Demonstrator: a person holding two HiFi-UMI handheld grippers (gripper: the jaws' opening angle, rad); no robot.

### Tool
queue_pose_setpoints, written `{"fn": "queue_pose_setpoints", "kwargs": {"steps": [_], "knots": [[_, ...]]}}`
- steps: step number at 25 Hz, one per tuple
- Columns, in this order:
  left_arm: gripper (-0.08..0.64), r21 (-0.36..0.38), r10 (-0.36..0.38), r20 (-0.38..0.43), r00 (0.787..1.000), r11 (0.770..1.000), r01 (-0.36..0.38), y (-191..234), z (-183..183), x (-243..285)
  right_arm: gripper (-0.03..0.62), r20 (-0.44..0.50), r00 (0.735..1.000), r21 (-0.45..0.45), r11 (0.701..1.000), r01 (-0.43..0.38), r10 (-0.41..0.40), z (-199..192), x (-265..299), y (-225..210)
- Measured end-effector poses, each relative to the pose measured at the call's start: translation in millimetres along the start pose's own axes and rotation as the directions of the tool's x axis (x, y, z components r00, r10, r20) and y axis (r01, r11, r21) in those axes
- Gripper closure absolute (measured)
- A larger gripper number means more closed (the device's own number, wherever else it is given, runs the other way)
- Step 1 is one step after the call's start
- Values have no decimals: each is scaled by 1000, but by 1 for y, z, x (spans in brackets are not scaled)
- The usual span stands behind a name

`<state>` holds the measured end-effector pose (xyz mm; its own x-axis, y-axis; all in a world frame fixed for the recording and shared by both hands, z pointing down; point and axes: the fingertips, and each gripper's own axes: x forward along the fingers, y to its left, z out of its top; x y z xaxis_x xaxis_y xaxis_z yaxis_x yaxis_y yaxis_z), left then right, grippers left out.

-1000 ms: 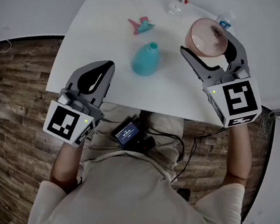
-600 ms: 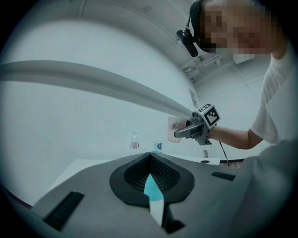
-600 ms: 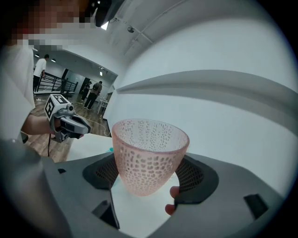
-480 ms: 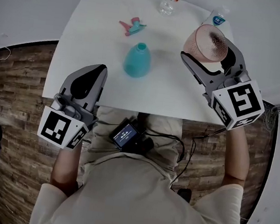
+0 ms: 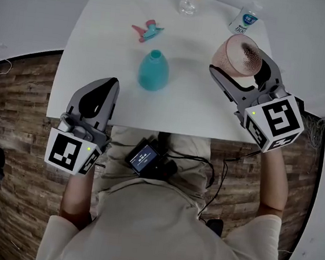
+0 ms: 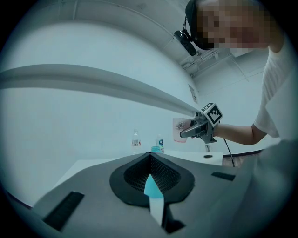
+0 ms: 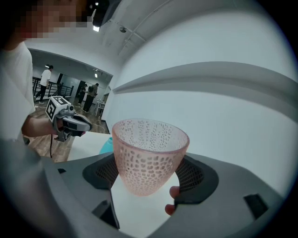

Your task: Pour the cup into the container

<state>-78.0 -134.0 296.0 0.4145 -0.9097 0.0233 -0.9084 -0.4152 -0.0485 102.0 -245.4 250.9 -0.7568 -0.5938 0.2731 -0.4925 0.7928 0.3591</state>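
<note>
One cup [image 7: 149,153] is gripped by the right claw [image 5: 241,62], short of the teal container [image 5: 153,73]; left claw [image 5: 106,86] closed, empty; nothing poured.

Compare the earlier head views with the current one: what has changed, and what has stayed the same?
The right tool, shut on the pink cup, has carried it back toward the person, clear of the labelled bottle that it overlapped before. Nothing was picked up or released. The left tool stays shut and empty at the near edge of the table; the teal container stands unmoved.
</note>
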Motion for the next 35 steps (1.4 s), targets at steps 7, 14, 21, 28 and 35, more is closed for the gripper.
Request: {"fn": "queue_pose_setpoints", "kwargs": {"steps": [7,14,21,28,35], "knots": [[552,2,25,-24,999,1000,-25,3,-8,3,216,-21,1000,17,1000,0,0,-15,-2,-1],[554,-5,21,-39,999,1000,-21,1,-14,5,216,-54,999,41,999,-4,6,-38,-2,1],[552,-14,11,-50,999,1000,-12,-3,-20,8,216,-91,996,65,998,-6,11,-63,1,3],[552,-19,7,-61,998,1000,-8,-5,-27,7,216,-125,992,72,997,-10,19,-83,6,8],[552,-21,7,-72,997,1000,-9,-4,-30,5,216,-145,989,92,996,-14,27,-97,8,15]]}}
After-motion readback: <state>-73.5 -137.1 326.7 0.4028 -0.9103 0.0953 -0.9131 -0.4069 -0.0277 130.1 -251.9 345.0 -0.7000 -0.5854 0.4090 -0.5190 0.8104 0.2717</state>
